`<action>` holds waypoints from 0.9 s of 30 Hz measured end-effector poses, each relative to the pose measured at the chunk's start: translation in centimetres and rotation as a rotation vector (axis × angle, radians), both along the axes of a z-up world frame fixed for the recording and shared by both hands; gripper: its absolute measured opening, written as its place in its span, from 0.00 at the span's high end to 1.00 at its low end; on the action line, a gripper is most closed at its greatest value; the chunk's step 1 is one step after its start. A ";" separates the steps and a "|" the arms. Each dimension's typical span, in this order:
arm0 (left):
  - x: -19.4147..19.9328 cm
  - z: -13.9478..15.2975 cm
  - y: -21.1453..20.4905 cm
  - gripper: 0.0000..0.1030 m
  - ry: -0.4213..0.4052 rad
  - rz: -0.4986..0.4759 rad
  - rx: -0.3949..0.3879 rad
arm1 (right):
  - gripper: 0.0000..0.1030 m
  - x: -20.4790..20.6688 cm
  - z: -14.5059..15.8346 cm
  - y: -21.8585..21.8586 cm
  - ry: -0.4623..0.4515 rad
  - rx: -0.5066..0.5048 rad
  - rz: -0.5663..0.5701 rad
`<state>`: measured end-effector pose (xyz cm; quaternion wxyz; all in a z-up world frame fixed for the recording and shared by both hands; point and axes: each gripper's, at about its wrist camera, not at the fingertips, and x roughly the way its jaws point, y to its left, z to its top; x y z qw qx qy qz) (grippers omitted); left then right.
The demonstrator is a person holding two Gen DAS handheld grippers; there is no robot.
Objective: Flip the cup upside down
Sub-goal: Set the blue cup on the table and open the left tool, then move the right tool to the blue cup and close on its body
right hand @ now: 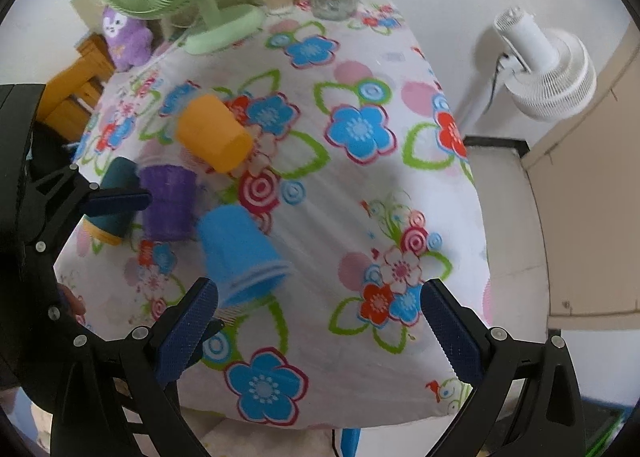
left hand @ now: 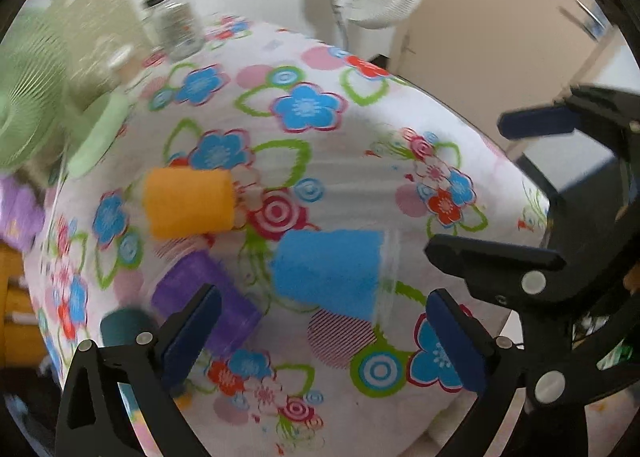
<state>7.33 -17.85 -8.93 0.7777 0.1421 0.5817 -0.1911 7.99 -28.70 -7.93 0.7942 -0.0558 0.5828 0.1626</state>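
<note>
Right wrist view shows my right gripper [right hand: 316, 321] spread wide with nothing in it, just near the blue plastic cup [right hand: 240, 253], which stands rim-down on the flowered tablecloth [right hand: 400, 185]. It looks light, thin and easily crushed, so I'd pinch its mid-wall gently; my left gripper [left hand: 324, 337] is likewise released.

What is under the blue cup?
The blue cup stands rim down on the floral tablecloth. Its wall hides whatever may be inside, and the cloth covers the table below.
</note>
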 end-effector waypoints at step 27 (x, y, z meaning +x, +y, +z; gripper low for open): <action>-3.6 -1.2 9.3 0.00 0.067 0.608 0.011 | 0.01 2.4 -2.4 8.0 0.071 -0.079 0.278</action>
